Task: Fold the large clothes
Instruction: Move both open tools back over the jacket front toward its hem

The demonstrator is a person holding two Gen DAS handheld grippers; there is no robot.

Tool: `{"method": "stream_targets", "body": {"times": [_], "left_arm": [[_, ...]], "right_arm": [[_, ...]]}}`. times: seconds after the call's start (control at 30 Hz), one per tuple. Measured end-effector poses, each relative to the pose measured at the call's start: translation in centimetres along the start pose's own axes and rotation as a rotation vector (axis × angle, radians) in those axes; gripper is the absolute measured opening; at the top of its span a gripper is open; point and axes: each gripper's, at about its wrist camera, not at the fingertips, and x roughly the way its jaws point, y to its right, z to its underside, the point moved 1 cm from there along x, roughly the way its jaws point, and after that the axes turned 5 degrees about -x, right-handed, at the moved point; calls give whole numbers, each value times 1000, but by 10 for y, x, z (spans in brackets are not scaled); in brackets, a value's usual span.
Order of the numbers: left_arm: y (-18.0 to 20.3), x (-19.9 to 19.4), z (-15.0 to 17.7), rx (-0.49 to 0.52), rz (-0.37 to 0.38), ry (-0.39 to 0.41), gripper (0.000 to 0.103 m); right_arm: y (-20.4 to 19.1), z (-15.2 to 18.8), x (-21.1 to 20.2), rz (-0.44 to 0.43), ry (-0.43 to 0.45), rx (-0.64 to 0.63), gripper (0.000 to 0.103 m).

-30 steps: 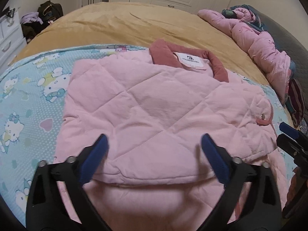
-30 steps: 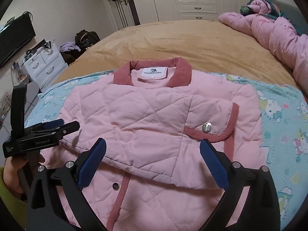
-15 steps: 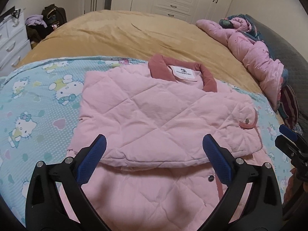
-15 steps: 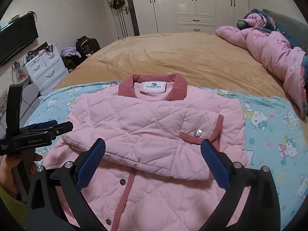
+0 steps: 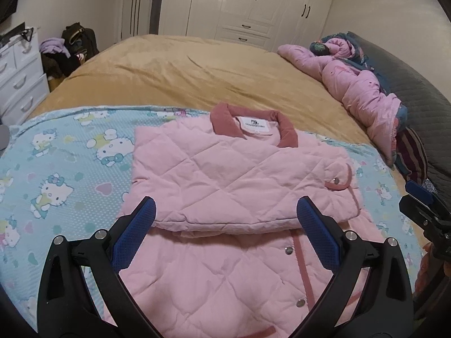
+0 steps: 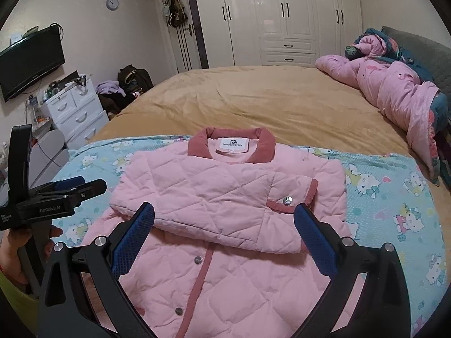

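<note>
A pink quilted jacket (image 5: 231,186) with a dark pink collar lies flat on a blue cartoon-print sheet (image 5: 64,174), both sleeves folded across its chest; it also shows in the right wrist view (image 6: 220,197). My left gripper (image 5: 225,225) is open and empty, held above the jacket's lower half. My right gripper (image 6: 224,225) is open and empty, also above the lower half. The left gripper shows from the side in the right wrist view (image 6: 73,186), off the jacket's left edge. The right gripper shows at the right edge of the left wrist view (image 5: 422,205).
The sheet lies on a tan bedspread (image 6: 267,98). A rumpled pink duvet (image 6: 394,93) lies along the grey headboard (image 5: 417,95) at right. A white drawer unit (image 6: 73,109), bags on the floor (image 6: 132,79), a wall TV (image 6: 31,62) and white wardrobes (image 6: 282,17) stand beyond the bed.
Both grippers have pulled back and up from the jacket, so more of its lower half and the room shows. The jacket lies unchanged.
</note>
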Motion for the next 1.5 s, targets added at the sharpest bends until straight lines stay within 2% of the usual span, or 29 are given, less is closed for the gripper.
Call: {"method": "stream_targets", "body": {"times": [0.43, 0.8, 1.3, 1.5], "left_arm": [[8, -44, 13, 22, 15, 45, 94], [13, -67, 29, 43, 21, 62, 94], [6, -71, 75, 70, -3, 20, 94], [-8, -68, 95, 73, -36, -3, 94]], "right_arm": [[-16, 7, -48, 7, 51, -25, 99], [-15, 24, -74, 8, 56, -7, 99], [-8, 65, -95, -9, 21, 16, 99], [-2, 85, -97, 4, -6, 19, 99]]}}
